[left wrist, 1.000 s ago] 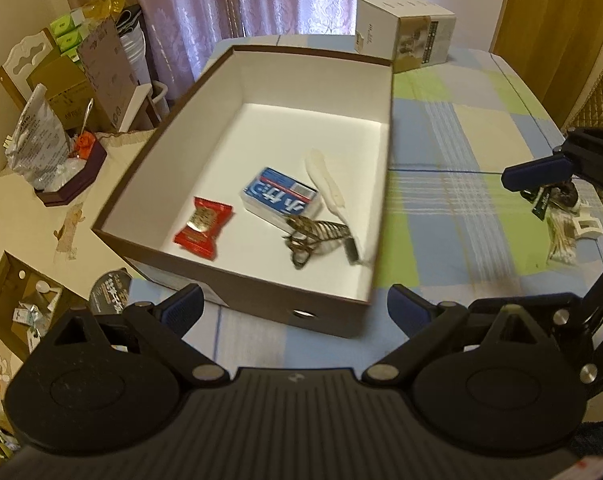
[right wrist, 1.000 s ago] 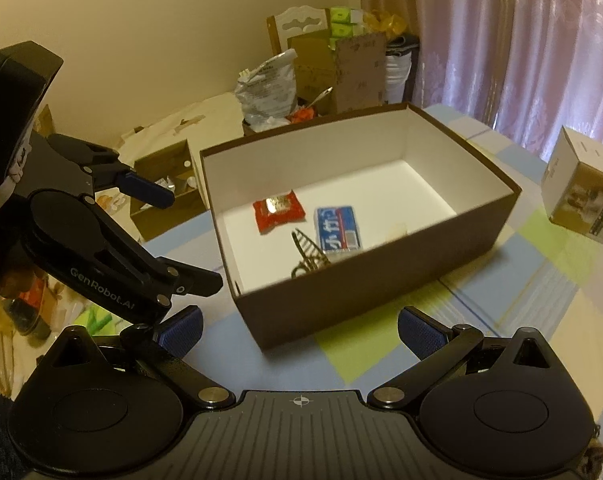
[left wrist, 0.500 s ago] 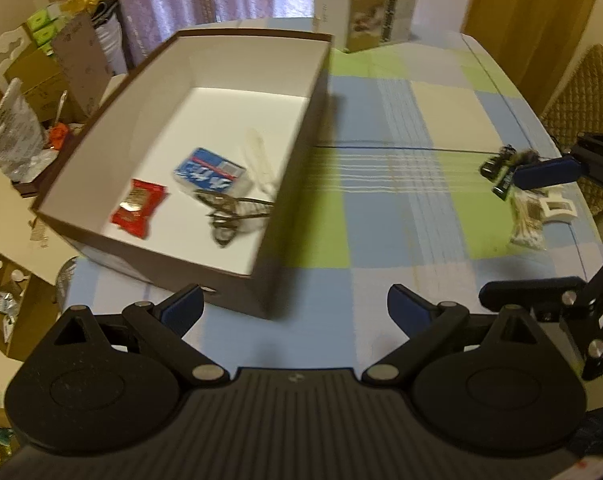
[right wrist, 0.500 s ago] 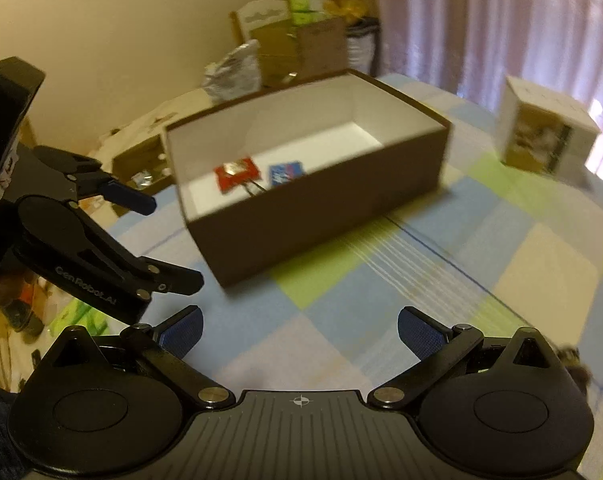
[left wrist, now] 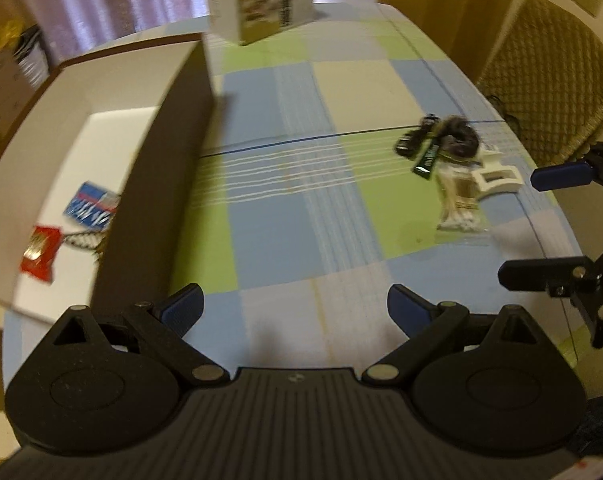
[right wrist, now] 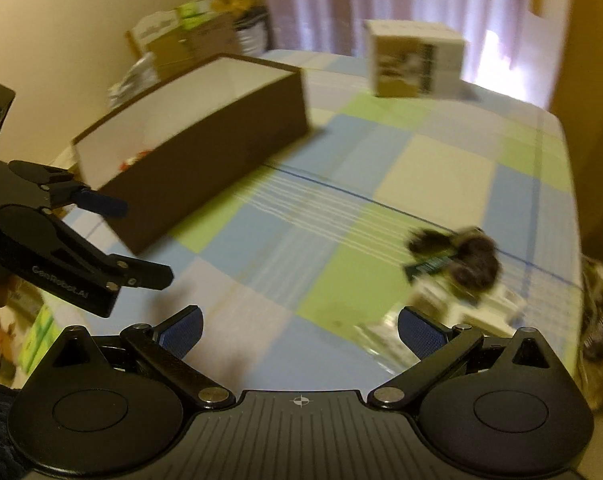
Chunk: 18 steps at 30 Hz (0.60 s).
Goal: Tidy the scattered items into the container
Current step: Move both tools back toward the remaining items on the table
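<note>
a: where do the remaining items lie?

b: the loose cluster (left wrist: 451, 160) rests on the checked tablecloth (left wrist: 285, 184), well apart from the brown box (left wrist: 153, 168), on the side of the table near the woven chair (left wrist: 549, 92). it comprises a dark fuzzy hair tie (left wrist: 461, 140), a dark green packet (left wrist: 427, 158), a white hair clip (left wrist: 495, 178) and a clear bag of cotton swabs (left wrist: 459, 204). the pieces touch or overlap. the swab bag's long axis runs roughly toward the near table edge.

a: what is in the box?

b: a red wrapper (left wrist: 39, 248) and a blue-and-white pack (left wrist: 89, 204) are visible on its white floor; motion blur hides the rest.

a: which gripper is nearer the cluster?

b: the right gripper (right wrist: 299, 330). in its own view the cluster (right wrist: 457, 264) sits ahead and to the right of the fingers, near the right fingertip. the left gripper (left wrist: 295, 306) sits between box and cluster, with the cluster ahead and well to its right.

a: jaw condition?

b: both stand wide apart, hold nothing and touch nothing.

a: probable next move?

b: judged from position, the right gripper goes to the cluster for a pick. overlapping items may lift together or scatter.
</note>
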Available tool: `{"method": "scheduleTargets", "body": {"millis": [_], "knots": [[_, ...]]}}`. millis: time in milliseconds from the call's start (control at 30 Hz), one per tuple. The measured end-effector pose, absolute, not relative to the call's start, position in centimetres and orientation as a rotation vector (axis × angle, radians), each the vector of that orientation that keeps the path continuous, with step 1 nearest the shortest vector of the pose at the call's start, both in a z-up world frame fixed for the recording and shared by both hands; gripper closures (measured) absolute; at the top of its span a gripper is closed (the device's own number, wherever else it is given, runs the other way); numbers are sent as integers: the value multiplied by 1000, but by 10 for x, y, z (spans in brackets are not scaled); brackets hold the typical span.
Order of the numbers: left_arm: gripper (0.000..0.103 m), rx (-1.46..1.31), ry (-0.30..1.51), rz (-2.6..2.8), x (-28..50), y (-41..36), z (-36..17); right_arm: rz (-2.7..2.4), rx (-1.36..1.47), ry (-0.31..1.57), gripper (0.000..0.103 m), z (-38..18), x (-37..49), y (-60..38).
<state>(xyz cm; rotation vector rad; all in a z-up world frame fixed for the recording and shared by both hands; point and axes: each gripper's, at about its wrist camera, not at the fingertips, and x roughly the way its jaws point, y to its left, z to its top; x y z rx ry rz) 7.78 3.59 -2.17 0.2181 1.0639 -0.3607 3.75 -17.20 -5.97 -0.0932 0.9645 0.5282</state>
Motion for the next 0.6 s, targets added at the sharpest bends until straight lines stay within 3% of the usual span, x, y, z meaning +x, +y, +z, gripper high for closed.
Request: {"method": "scheduleTargets", "body": {"millis": [600], "knots": [[8,279,1056,-558,105,-63,-62,337,-102,959,2,-100,50,-276]]}}
